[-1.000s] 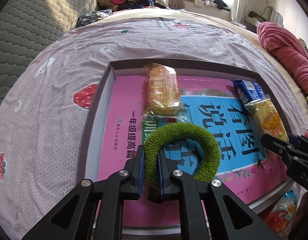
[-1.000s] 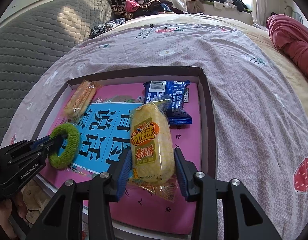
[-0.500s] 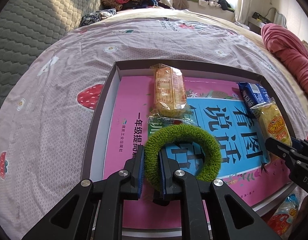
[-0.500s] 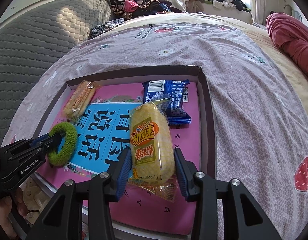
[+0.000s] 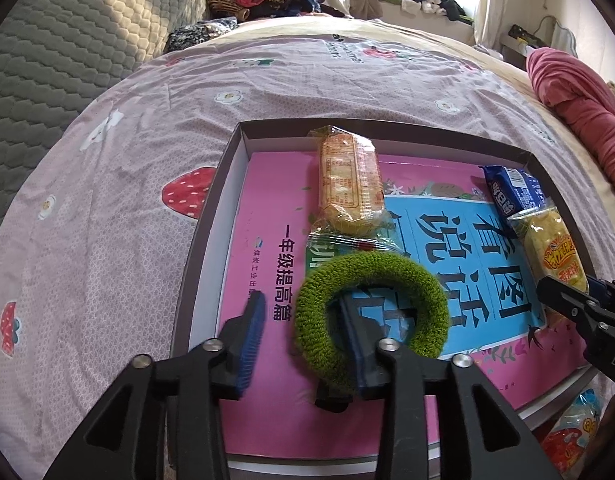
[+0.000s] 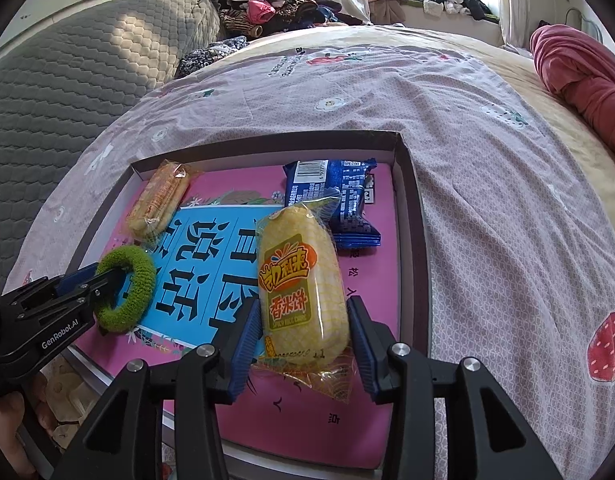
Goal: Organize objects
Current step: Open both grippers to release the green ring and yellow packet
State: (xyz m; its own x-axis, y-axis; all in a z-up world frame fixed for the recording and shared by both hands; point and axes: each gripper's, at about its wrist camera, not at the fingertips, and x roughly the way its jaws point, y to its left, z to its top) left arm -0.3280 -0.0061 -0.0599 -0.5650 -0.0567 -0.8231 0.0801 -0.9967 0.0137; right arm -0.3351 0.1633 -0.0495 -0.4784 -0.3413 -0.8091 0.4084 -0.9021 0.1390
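The bed (image 5: 267, 80) carries a shallow box (image 5: 211, 208) lined with a pink book (image 5: 267, 216); everything being sorted lies on that cover.

Corn snack (image 6: 301, 284): a puffy yellow pack at the box's right side, its far end overlapping a blue packet (image 6: 339, 188). The right tongs (image 6: 303, 344) straddle its near end, jaws opening. The pads look just clear of the film, though the crinkled wrapper makes that hard to judge. It should be light and crushable, with slick film, so a mild squeeze across the middle suits it.

Wafer pack (image 5: 349, 182): lies untouched at the far left of the box.

Scrunchie (image 5: 371, 316): a green terry ring resting on the cover. The left tongs (image 5: 303, 340) are opening, with one finger (image 5: 249, 340) standing clear outside the ring and the other inside it. It is soft, light and grippy; pinching one side of the band is enough.
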